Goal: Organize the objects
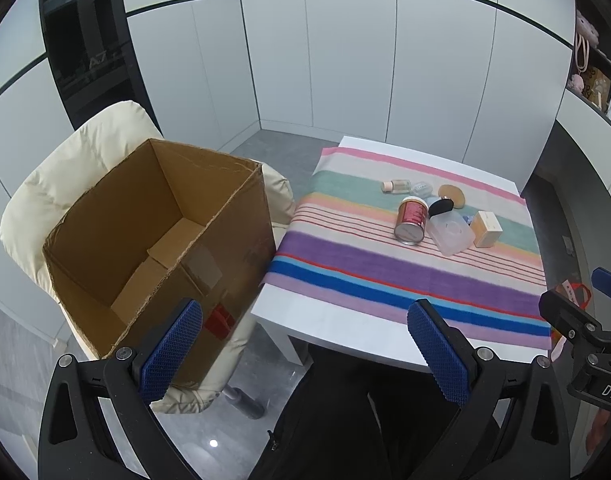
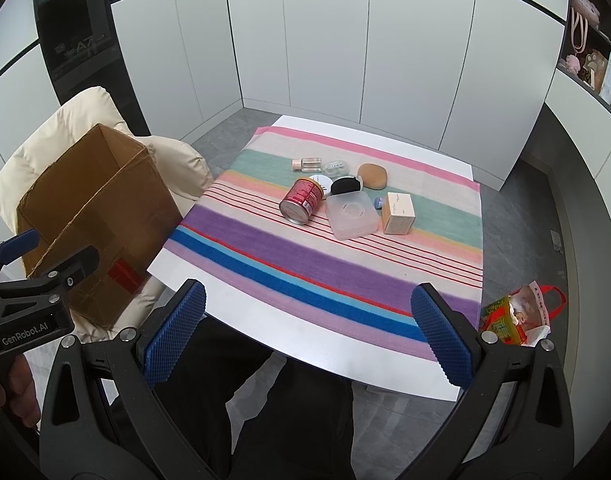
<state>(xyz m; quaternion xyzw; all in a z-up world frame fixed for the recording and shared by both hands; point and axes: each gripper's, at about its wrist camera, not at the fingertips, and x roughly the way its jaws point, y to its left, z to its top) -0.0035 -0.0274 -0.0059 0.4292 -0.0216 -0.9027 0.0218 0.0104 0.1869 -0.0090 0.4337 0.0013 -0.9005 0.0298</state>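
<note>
Several small objects lie clustered on a striped cloth (image 2: pixel 305 256) on a white table: a red can (image 2: pixel 300 200) on its side, a clear plastic box (image 2: pixel 351 214), a beige carton (image 2: pixel 398 213), a small glass bottle (image 2: pixel 307 165), a tan round pad (image 2: pixel 372 176) and a black pad (image 2: pixel 346 185). An open, empty cardboard box (image 1: pixel 161 240) stands on a cream chair (image 1: pixel 65 184) left of the table. My left gripper (image 1: pixel 305 344) is open and empty, before the table's near edge. My right gripper (image 2: pixel 307 332) is open and empty, over the near edge.
A bag with red handles (image 2: pixel 521 312) lies on the floor right of the table. White cabinet walls stand behind. Shelves (image 2: pixel 593 64) with items are at the far right. The person's dark-clothed legs (image 2: pixel 289 420) are under the grippers.
</note>
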